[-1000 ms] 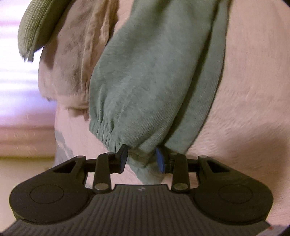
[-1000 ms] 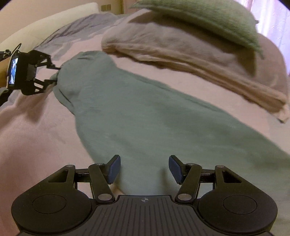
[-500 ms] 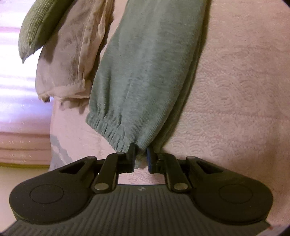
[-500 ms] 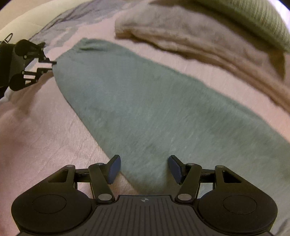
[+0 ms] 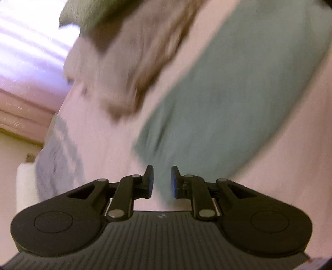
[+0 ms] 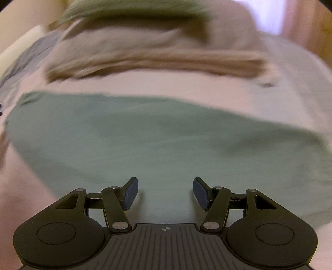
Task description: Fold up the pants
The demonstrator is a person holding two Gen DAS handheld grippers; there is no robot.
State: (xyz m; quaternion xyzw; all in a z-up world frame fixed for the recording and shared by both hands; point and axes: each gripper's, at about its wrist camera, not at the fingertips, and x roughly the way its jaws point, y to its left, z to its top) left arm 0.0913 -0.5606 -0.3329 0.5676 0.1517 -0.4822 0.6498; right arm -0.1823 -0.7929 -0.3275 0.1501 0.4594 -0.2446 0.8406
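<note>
**Green pants lie flat on the pink bedspread, both grippers near them**

The left gripper (image 5: pixel 161 179) has its fingers a narrow gap apart, with the pants (image 5: pixel 228 99) cuff edge lying between them; through the blur, I cannot tell whether they grip the cloth. The right gripper (image 6: pixel 165 192) has its fingers spread wide over the pants (image 6: pixel 157 141), holding nothing. The pants lie stretched across the pink bedspread (image 6: pixel 186 85), beside a beige folded blanket (image 6: pixel 149 52) topped by a green cushion (image 6: pixel 128 8).

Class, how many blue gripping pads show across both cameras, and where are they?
4: two on the left gripper flanking the green pants, two on the right gripper above them. None seem hidden.
</note>
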